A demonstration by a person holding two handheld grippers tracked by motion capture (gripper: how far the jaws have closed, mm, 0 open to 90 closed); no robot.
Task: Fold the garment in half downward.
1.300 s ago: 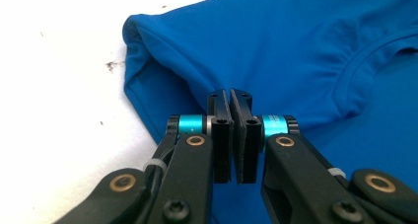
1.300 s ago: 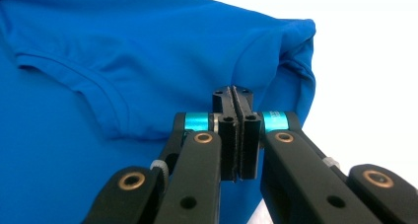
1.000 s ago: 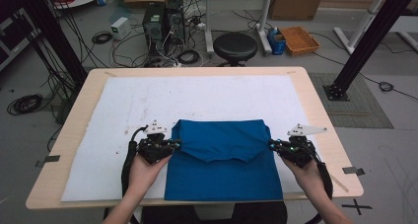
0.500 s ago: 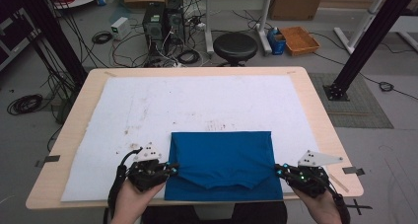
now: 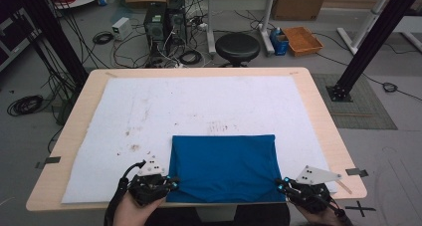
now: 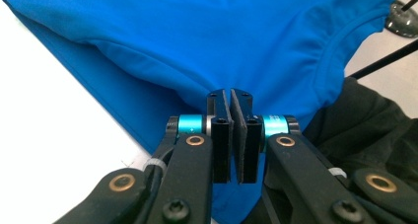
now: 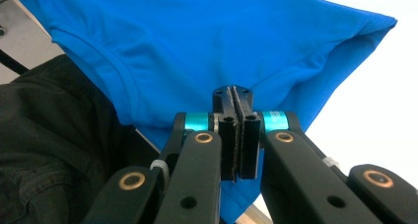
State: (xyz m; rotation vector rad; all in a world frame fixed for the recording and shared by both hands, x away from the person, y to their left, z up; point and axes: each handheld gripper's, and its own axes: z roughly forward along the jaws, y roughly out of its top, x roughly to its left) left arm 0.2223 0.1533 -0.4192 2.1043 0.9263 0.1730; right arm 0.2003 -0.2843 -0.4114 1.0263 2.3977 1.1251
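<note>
A blue shirt [image 5: 224,166] lies folded into a flat rectangle on the white mat [image 5: 199,106], at the near middle of the table. My left gripper [image 5: 171,182] is at the shirt's near left corner and shut on the fabric. In the left gripper view the jaws [image 6: 230,98] pinch a fold of the blue shirt [image 6: 197,36]. My right gripper [image 5: 280,185] is shut on the near right corner. The right gripper view shows its jaws [image 7: 232,93] pressed together on the blue shirt [image 7: 207,41]. The shirt's collar edge hangs toward the person.
The wooden table [image 5: 323,131] ends just behind both grippers, where the person's dark clothing [image 7: 49,135] begins. Beyond the table's far edge are a black stool [image 5: 238,47], computer cases, cables and an orange tray on the floor.
Both grippers have drawn back toward the near table edge, keeping hold of the shirt. The shirt's far edge slid nearer and the cloth now lies flatter.
</note>
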